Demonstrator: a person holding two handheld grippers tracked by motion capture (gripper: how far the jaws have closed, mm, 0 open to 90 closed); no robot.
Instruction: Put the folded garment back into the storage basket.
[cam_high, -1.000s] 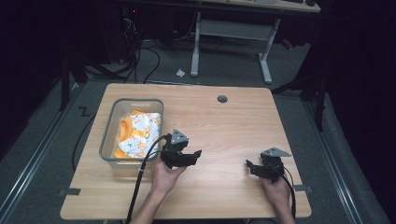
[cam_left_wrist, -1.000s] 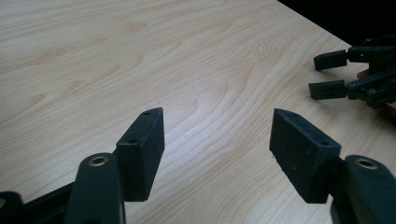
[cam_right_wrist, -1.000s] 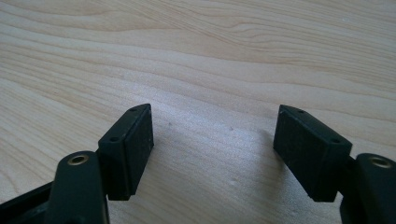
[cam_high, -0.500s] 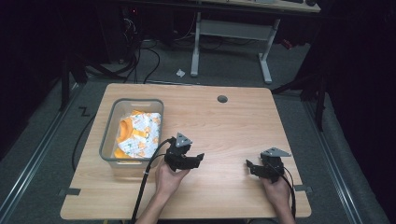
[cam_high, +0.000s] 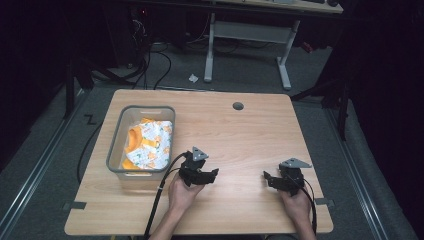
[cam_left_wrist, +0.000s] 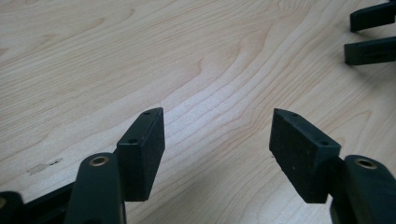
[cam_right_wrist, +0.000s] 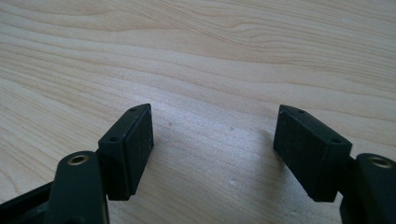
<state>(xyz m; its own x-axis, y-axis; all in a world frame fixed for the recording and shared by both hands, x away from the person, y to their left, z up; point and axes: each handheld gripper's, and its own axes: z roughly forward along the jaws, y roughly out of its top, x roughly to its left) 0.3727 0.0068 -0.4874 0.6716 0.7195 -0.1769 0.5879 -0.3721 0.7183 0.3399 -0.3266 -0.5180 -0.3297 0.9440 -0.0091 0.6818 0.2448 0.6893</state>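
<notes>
High view, left to right: a grey bin sits at the left of the worktop, and in it lies a cloth, white with orange print, bunched toward the bin's right and lower part. The bin's long axis runs from the upper to the lower frame. Just right of its lower right corner rests the left gripper, low at the worktop, jaws pointing toward the frame's right, away from the cloth. Farther right, well apart from the bin, the right gripper lies with its jaws pointing left, toward the other.

Left gripper view shows its jaws standing wide with bare wood between them; the right gripper view shows the same, wide and empty.

The cloth lies up and left of the left gripper, behind its jaws, so that hand is much the nearer; I judge it would have to turn round toward the bin to reach in.
</notes>
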